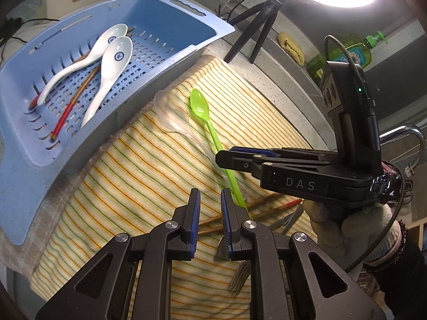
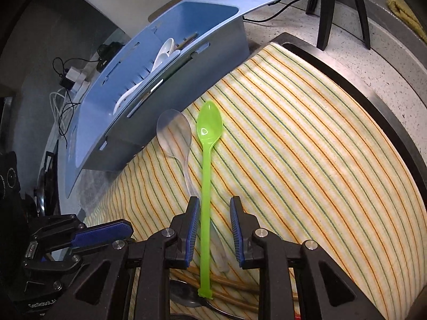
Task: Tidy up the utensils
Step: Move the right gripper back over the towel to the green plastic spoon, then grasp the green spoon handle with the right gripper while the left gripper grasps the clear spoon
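A green plastic spoon (image 2: 209, 125) lies on the striped cloth (image 2: 293, 146), beside a clear plastic spoon (image 2: 174, 133). My right gripper (image 2: 214, 202) is open astride the green handle; the left pad is at the handle and the right pad stands apart from it. The left wrist view shows that gripper (image 1: 221, 158) from the side over the green spoon (image 1: 200, 106). My left gripper (image 1: 210, 194) hovers just left of the handle's end, its jaws narrowly apart with nothing between them. The blue basket (image 1: 186, 8) holds two white ceramic spoons (image 1: 112, 61) and chopsticks (image 1: 72, 106).
More chopsticks (image 1: 267, 208) and a metal fork (image 1: 240, 274) lie on the cloth near the grippers. A gloved hand (image 1: 347, 226) holds the right gripper. A tripod (image 1: 256, 26), a sponge (image 1: 291, 45), a green soap bottle (image 1: 344, 53) and a faucet (image 1: 411, 138) stand behind.
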The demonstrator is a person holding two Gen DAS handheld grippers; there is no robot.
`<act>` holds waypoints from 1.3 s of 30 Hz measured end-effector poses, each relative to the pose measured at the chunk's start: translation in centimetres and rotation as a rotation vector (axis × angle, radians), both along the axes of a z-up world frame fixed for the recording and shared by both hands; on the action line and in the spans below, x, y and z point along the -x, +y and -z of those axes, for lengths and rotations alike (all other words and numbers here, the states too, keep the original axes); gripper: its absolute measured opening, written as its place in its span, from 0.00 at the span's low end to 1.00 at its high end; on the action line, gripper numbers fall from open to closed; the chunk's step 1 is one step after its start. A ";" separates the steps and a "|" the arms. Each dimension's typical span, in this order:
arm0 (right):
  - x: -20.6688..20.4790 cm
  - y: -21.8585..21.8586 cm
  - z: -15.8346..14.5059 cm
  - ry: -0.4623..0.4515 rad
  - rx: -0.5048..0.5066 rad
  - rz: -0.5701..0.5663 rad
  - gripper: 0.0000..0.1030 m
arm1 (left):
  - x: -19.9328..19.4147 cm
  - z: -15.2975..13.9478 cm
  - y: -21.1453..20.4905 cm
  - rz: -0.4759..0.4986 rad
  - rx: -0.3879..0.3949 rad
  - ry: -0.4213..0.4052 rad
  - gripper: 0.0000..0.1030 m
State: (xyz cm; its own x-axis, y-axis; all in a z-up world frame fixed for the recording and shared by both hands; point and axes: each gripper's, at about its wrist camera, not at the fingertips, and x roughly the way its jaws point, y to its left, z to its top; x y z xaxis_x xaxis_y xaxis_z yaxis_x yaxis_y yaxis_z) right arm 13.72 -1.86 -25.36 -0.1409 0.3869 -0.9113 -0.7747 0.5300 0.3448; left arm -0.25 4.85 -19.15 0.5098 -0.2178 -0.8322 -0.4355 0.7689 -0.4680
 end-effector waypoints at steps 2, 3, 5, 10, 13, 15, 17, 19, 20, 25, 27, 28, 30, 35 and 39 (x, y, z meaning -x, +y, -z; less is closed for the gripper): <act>-0.1 -0.1 0.0 -0.008 0.005 -0.001 0.19 | -0.3 0.1 0.1 -0.006 0.002 0.004 0.14; -0.2 0.0 0.0 -0.016 0.011 0.000 0.17 | -0.4 0.1 0.1 -0.010 0.003 0.005 0.14; -0.3 0.1 0.0 -0.030 0.020 -0.006 0.16 | -0.6 0.0 0.1 -0.015 -0.001 0.002 0.14; -0.5 0.0 -0.1 -0.059 0.036 -0.014 0.12 | -1.6 0.4 0.1 -0.021 0.003 0.018 0.14; -1.4 -0.6 0.0 -0.045 0.036 0.012 0.08 | -2.7 0.5 -0.1 -0.022 -0.009 0.022 0.14; -1.9 -1.1 -0.1 -0.041 0.035 0.025 0.07 | -3.4 0.9 -0.1 -0.029 -0.010 0.031 0.14; -2.5 -1.7 -0.1 -0.042 0.034 0.040 0.07 | -4.1 1.3 0.0 -0.036 -0.003 0.043 0.14; -3.1 -2.3 -0.1 -0.034 0.031 0.051 0.07 | -4.8 1.9 0.1 -0.044 0.000 0.063 0.14; -3.3 -2.5 0.0 -0.026 0.028 0.053 0.07 | -5.0 2.2 0.2 -0.051 0.002 0.076 0.14; -3.7 -3.0 0.3 -0.001 0.010 0.066 0.07 | -6.2 3.2 0.3 -0.077 0.018 0.097 0.14; -3.7 -3.1 0.3 0.004 0.002 0.074 0.07 | -6.7 3.3 0.4 -0.087 0.015 0.098 0.14; -3.7 -3.2 0.4 0.007 -0.001 0.077 0.07 | -6.9 3.3 0.4 -0.091 0.013 0.101 0.14; -3.8 -3.3 0.4 0.013 -0.007 0.081 0.07 | -7.3 3.1 0.5 -0.099 0.009 0.106 0.14; -3.5 -3.9 0.6 0.026 -0.014 0.072 0.07 | -7.4 3.3 1.0 -0.143 0.077 0.097 0.23; -3.7 -4.2 0.6 0.036 -0.020 0.084 0.06 | -8.4 2.9 0.3 -0.125 0.011 0.120 0.27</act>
